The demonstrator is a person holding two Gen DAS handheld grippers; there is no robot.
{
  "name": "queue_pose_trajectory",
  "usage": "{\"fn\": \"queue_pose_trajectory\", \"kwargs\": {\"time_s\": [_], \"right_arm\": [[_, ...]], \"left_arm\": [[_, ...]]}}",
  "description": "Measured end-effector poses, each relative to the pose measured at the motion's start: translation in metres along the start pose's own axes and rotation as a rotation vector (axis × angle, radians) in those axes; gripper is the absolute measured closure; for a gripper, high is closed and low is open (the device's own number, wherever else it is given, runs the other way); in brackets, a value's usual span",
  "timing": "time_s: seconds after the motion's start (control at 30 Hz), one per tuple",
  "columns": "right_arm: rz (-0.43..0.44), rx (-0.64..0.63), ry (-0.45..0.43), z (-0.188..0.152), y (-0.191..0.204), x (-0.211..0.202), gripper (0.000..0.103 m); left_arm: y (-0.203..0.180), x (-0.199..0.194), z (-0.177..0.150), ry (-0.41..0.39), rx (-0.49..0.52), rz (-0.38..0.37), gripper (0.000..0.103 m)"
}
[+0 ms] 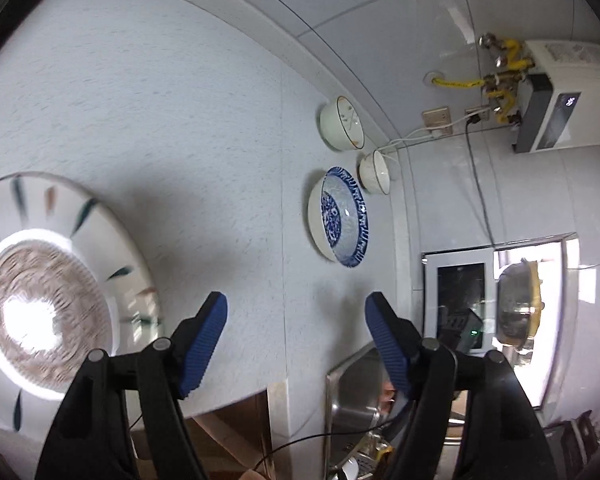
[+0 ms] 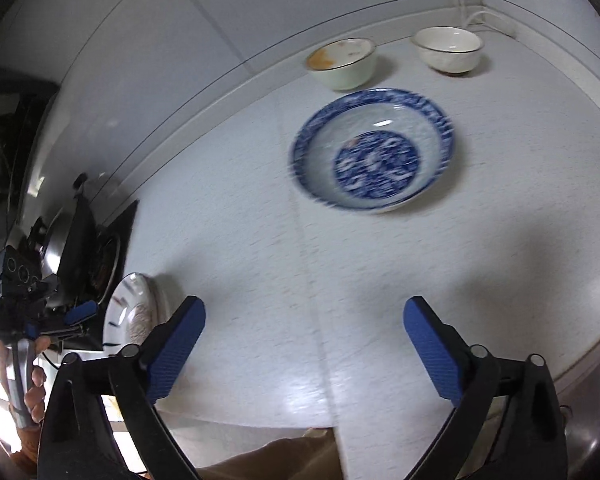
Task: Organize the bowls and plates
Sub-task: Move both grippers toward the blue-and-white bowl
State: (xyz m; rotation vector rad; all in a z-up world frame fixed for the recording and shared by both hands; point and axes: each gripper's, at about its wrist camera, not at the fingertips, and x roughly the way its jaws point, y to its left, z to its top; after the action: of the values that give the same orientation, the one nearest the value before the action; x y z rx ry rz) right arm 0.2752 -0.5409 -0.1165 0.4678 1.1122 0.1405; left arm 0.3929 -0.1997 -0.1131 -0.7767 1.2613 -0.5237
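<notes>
While both grippers hang over the pale countertop with nothing in them, the sorting looks barely begun. Left gripper: jaws apart, blue pads clear of everything. Right gripper: jaws spread wide, only bare counter between them.

Task items, as seen from the right wrist view: blue-patterned dish at about 1 o'clock from the right gripper, standing alone; cream bowl with an orange stain just beyond it at 12 o'clock; white bowl at 1 o'clock, nearest the back corner. The two bowls stand near each other but apart. A large plate with painted dashes lies at 9 o'clock of the left gripper, well apart from the other three.

Judgement: nothing is stacked yet; bowls remain to be nested and plates gathered.

Surroundings: steel sink at 5 o'clock in the left wrist view; wall heater with yellow pipes at 2 o'clock; white cables trailing by the white bowl, a possible snag. The person's hand grips the left handle. No object blocks the approach to the dish.
</notes>
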Motion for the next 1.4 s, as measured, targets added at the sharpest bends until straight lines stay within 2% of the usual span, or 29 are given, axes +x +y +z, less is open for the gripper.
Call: {"fn": "queue_pose_trajectory", "kwargs": {"time_s": [0.17, 0.23, 0.37, 0.47, 0.63, 0.8, 0.9, 1.07, 1.17, 1.3, 1.4], "right_arm": [[-0.089, -0.005, -0.041, 0.043, -0.045, -0.004, 0.001], [-0.086, -0.003, -0.054, 0.061, -0.06, -0.002, 0.001], [-0.078, -0.012, -0.067, 0.091, -0.082, 0.01, 0.001], [-0.023, -0.043, -0.069, 0.107, -0.095, 0.022, 0.001], [0.051, -0.115, -0.063, 0.125, -0.103, 0.039, 0.001], [0.09, -0.239, -0.113, 0.134, -0.1, 0.045, 0.001], [0.131, -0.27, -0.115, 0.136, -0.101, 0.049, 0.001], [0.222, -0.299, -0.111, 0.135, -0.105, 0.055, 0.001], [0.239, -0.322, -0.125, 0.134, -0.107, 0.055, 0.001], [0.232, -0.347, -0.135, 0.132, -0.108, 0.057, 0.001], [0.23, -0.349, -0.116, 0.132, -0.11, 0.062, 0.001]], "left_arm": [[-0.044, 0.075, 0.023, -0.058, 0.113, 0.153, 0.032], [-0.063, 0.103, 0.028, -0.102, 0.191, 0.202, 0.032], [-0.095, 0.145, 0.027, -0.258, 0.387, 0.275, 0.032], [-0.115, 0.167, 0.021, -0.359, 0.528, 0.301, 0.032], [-0.13, 0.193, 0.019, -0.422, 0.633, 0.282, 0.032], [-0.127, 0.199, 0.016, -0.488, 0.67, 0.246, 0.032], [-0.127, 0.209, 0.017, -0.489, 0.696, 0.291, 0.032], [-0.12, 0.22, 0.024, -0.478, 0.653, 0.349, 0.032], [-0.117, 0.225, 0.026, -0.486, 0.645, 0.402, 0.032], [-0.111, 0.234, 0.03, -0.45, 0.611, 0.421, 0.032], [-0.101, 0.241, 0.038, -0.363, 0.523, 0.385, 0.032]]}}
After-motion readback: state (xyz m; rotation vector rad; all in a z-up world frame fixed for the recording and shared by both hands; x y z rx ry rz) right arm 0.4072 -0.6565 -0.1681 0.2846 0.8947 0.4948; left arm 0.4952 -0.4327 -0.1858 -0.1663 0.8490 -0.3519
